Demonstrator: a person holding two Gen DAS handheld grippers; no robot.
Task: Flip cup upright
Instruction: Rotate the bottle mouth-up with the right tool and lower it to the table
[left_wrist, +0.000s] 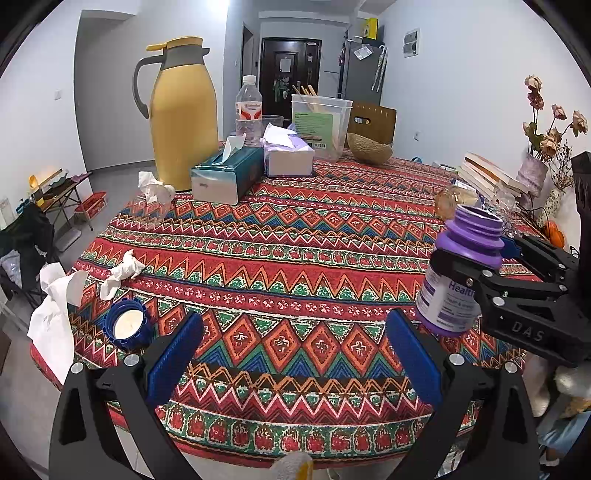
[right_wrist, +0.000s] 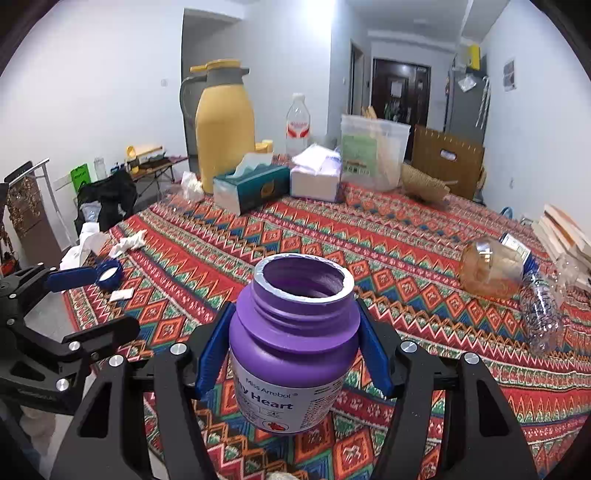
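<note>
An amber glass cup (right_wrist: 491, 267) lies on its side on the patterned tablecloth (right_wrist: 369, 236) at the right, and it shows as an amber cup (left_wrist: 448, 201) in the left wrist view. My right gripper (right_wrist: 293, 350) is shut on an open purple pill bottle (right_wrist: 295, 332), held upright above the cloth. The left wrist view has that right gripper (left_wrist: 469, 254) and purple bottle (left_wrist: 458, 273) at its right edge. My left gripper (left_wrist: 295, 350) stands open over the table's near edge with nothing between its fingers; this left gripper (right_wrist: 85, 306) appears far left in the right wrist view.
A blue bottle cap (left_wrist: 127, 325) lies open side up near crumpled tissues (left_wrist: 122, 271). At the back stand a yellow thermos (left_wrist: 184, 110), tissue boxes (left_wrist: 225, 177), a water bottle (left_wrist: 248, 109) and a plastic tub (left_wrist: 319, 125). A clear plastic bottle (right_wrist: 543, 310) lies beside the cup; books (left_wrist: 491, 177) are stacked right.
</note>
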